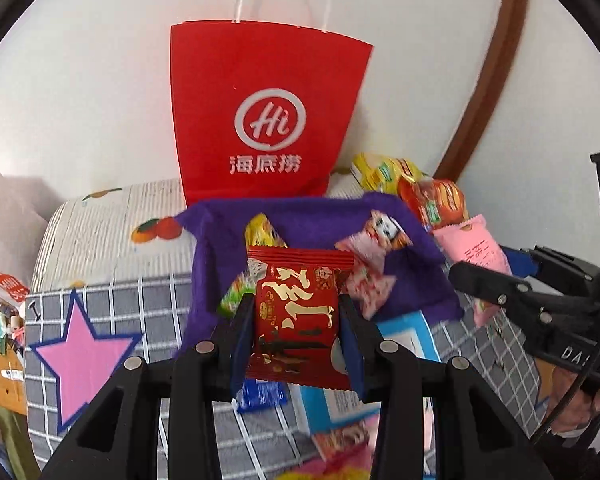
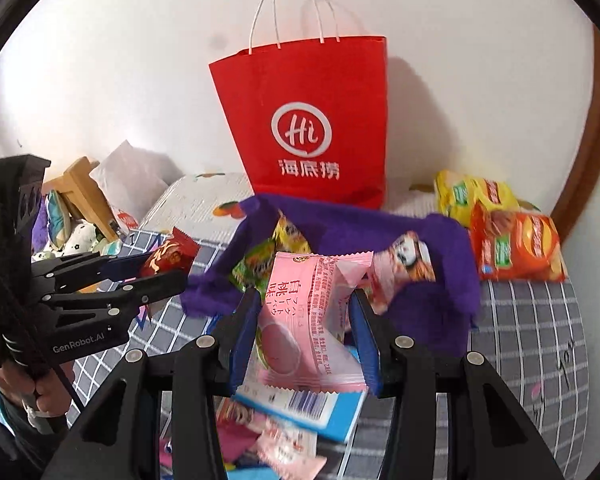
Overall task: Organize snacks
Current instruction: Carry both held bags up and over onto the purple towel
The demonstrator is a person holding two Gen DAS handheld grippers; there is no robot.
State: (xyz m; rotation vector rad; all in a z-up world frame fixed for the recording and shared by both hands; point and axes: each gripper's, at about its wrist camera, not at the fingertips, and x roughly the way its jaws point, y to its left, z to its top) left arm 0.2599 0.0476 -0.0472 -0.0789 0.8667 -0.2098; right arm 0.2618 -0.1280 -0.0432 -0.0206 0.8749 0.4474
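Note:
My left gripper [image 1: 298,322] is shut on a red and gold snack packet [image 1: 296,320], held just in front of a purple felt basket [image 1: 260,216]; it also shows in the right wrist view [image 2: 172,258]. My right gripper [image 2: 304,320] is shut on a pink snack packet [image 2: 308,320], held over the basket's [image 2: 440,240] near edge. The right gripper also shows at the right of the left wrist view [image 1: 484,276]. The basket holds yellow-green packets [image 2: 260,260] and a pink packet with a face print [image 2: 404,264].
A red paper bag [image 1: 260,112] stands against the wall behind the basket. Yellow and orange chip bags [image 2: 512,240] lie at the back right. A blue and white box [image 2: 300,408] and more packets lie below the grippers. The checked cloth bears a pink star [image 1: 84,360].

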